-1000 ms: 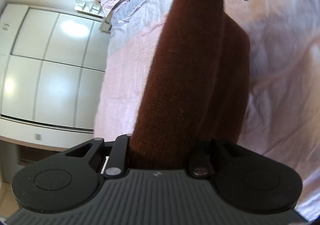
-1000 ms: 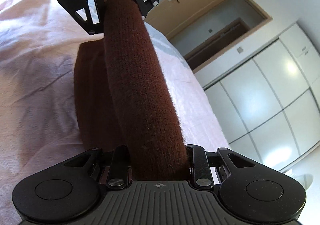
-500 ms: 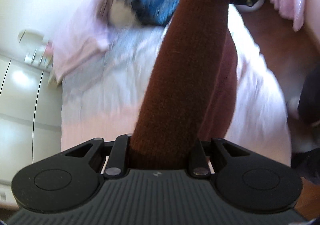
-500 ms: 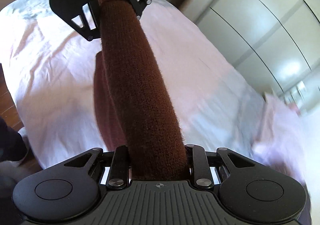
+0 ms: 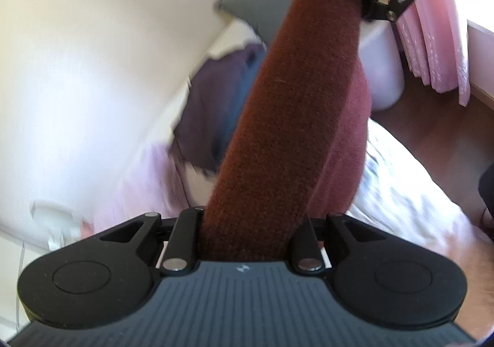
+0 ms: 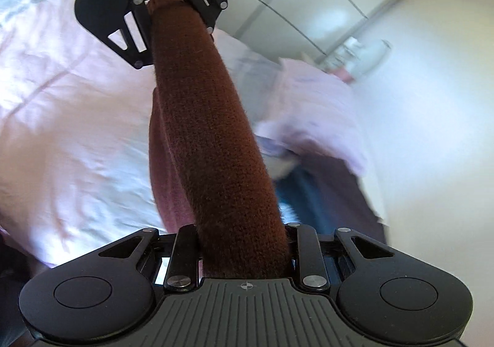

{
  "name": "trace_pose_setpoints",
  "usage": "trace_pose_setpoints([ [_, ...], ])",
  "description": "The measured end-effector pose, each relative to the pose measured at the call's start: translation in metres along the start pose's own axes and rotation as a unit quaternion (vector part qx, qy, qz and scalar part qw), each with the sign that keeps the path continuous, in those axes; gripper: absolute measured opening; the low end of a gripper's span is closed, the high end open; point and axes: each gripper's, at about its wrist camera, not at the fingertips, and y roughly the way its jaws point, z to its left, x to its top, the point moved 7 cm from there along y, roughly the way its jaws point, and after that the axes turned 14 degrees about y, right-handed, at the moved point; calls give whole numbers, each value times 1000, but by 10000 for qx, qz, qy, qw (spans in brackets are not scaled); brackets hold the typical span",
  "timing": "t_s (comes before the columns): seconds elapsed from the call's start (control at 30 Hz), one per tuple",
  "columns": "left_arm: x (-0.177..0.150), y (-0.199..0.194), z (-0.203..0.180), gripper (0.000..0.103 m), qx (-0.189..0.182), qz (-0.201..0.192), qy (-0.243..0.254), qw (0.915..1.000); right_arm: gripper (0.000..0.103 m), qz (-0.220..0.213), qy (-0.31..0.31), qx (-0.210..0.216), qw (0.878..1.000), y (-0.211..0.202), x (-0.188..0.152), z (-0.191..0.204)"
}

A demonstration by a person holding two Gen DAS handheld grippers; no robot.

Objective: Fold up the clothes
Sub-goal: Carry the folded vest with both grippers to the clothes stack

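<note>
You hold the brown knit garment (image 5: 296, 131) stretched between left gripper (image 5: 247, 242) and right gripper (image 6: 244, 254), both clamped on it, above the bed (image 6: 68, 118). Carrying step; next, lower it flat, judging by the slack.

The knit garment (image 6: 210, 143) stretched between the left gripper (image 5: 244, 242) and the right gripper (image 6: 244, 254), above the bed (image 6: 61, 118); a clothes pile (image 6: 324, 180) lay on the bed, right of the garment
</note>
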Motion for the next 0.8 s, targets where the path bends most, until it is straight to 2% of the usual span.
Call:
trace_pose_setpoints([
  [0.1, 21, 26, 53, 19, 177, -256, 80, 9995, 25, -38, 91, -364, 9993, -13, 12, -68],
  [0.2, 37, 62, 111, 19, 517, -326, 155, 9980, 25, -187, 51, -779, 9968, -11, 26, -133],
  [0.4, 57, 157, 221, 19, 1077, -133, -3, 9941, 25, -542, -265, -1180, 9912, 32, 43, -269],
  [0.5, 65, 201, 257, 19, 1586, 82, 42, 9873, 25, -743, -435, -1384, 9866, 69, 52, -333],
  [0.57, 64, 231, 259, 18, 1855, 190, 100, 9824, 25, -966, -542, -1586, 9811, 87, 52, -361],
  [0.6, 61, 251, 247, 18, 1771, 239, 127, 9838, 25, -1082, -593, -1688, 9779, 95, 50, -373],
  [0.67, 58, 295, 202, 19, 1347, 375, 278, 9898, 25, -1048, -558, -1550, 9808, 121, 27, -376],
  [0.77, 42, 354, 125, 21, 658, 629, 641, 9938, 25, -618, -805, -1086, 9889, 177, -24, -354],
  [0.8, 39, 363, 110, 22, 553, 666, 694, 9938, 25, -434, -882, -898, 9911, 189, -42, -342],
])
